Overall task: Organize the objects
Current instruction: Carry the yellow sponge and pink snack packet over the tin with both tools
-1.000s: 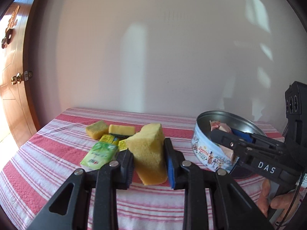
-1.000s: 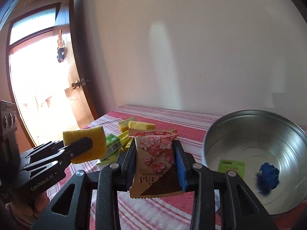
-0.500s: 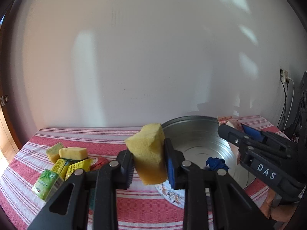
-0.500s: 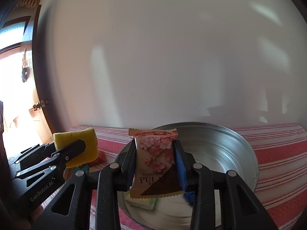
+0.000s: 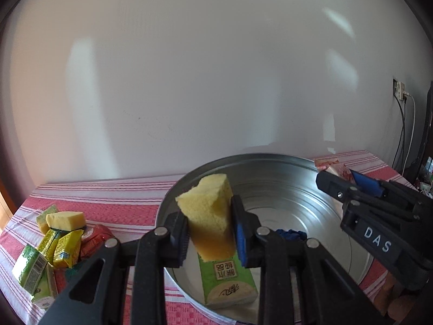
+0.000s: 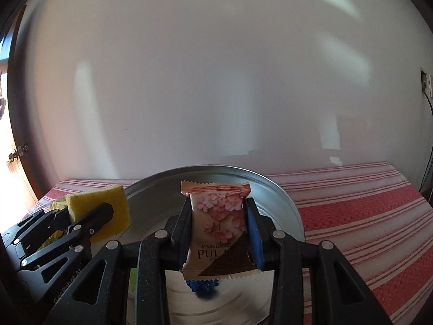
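My left gripper [image 5: 209, 233] is shut on a yellow sponge [image 5: 208, 216] and holds it over the near left part of the round metal tin [image 5: 284, 162]. My right gripper [image 6: 219, 233] is shut on a pink flowered marshmallow packet [image 6: 216, 224] and holds it above the same tin [image 6: 284, 203]. Inside the tin lie a green packet [image 5: 227, 281] and a small blue object [image 5: 291, 234]. The right gripper shows at the right of the left wrist view [image 5: 335, 178]; the left gripper with the sponge shows at the left of the right wrist view [image 6: 81, 216].
Left of the tin, on the red striped tablecloth [image 5: 121, 203], lies a pile of yellow sponges [image 5: 65, 219], yellow and green packets [image 5: 65, 246] and a red packet [image 5: 94, 238]. A white wall stands close behind the table. Cables hang at the far right [image 5: 403, 135].
Both grippers have moved right, from beside the pile of packets to above the tin, each keeping its object. The tin now fills the middle of both views.
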Demonstrator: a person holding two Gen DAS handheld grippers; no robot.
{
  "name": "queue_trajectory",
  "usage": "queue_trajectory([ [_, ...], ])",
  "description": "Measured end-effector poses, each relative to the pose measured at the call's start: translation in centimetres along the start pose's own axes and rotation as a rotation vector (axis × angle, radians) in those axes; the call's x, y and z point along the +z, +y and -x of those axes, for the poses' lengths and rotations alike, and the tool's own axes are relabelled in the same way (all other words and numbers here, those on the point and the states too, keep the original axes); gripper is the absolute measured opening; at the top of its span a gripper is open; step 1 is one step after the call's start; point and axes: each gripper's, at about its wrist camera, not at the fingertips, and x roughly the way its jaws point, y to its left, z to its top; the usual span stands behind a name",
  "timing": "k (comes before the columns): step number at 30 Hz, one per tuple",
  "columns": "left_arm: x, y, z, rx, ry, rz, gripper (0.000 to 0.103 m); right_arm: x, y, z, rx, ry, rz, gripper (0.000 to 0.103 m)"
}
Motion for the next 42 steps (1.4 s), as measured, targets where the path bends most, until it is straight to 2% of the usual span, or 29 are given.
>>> queue_trajectory([
  [4, -0.3, -0.2, 0.0, 0.017, -0.001, -0.012, 0.027, -0.4, 0.5, 0.1, -0.009, 0.003, 0.031, 0.039],
  [5, -0.4, -0.3, 0.0, 0.018, 0.001, -0.012, 0.027, -0.1, -0.7, 0.2, -0.008, -0.001, 0.037, 0.039],
  [8, -0.4, -0.7, 0.0, 0.020, 0.002, -0.010, 0.027, -0.1, -0.7, 1.0, -0.022, -0.013, 0.048, 0.039],
  [13, -0.3, -0.9, -0.1, 0.025, 0.002, -0.021, 0.027, 0.4, 0.0, 1.2, -0.055, -0.004, 0.032, 0.039],
  [26, -0.4, -1.5, -0.3, 0.022, 0.028, -0.039, 0.027, 0.8, 0.2, 1.2, -0.076, 0.039, 0.022, 0.039],
  [42, 0.3, -1.9, -0.1, 0.027, 0.035, -0.041, 0.027, 0.9, 0.6, 1.9, -0.092, 0.029, 0.033, 0.039],
])
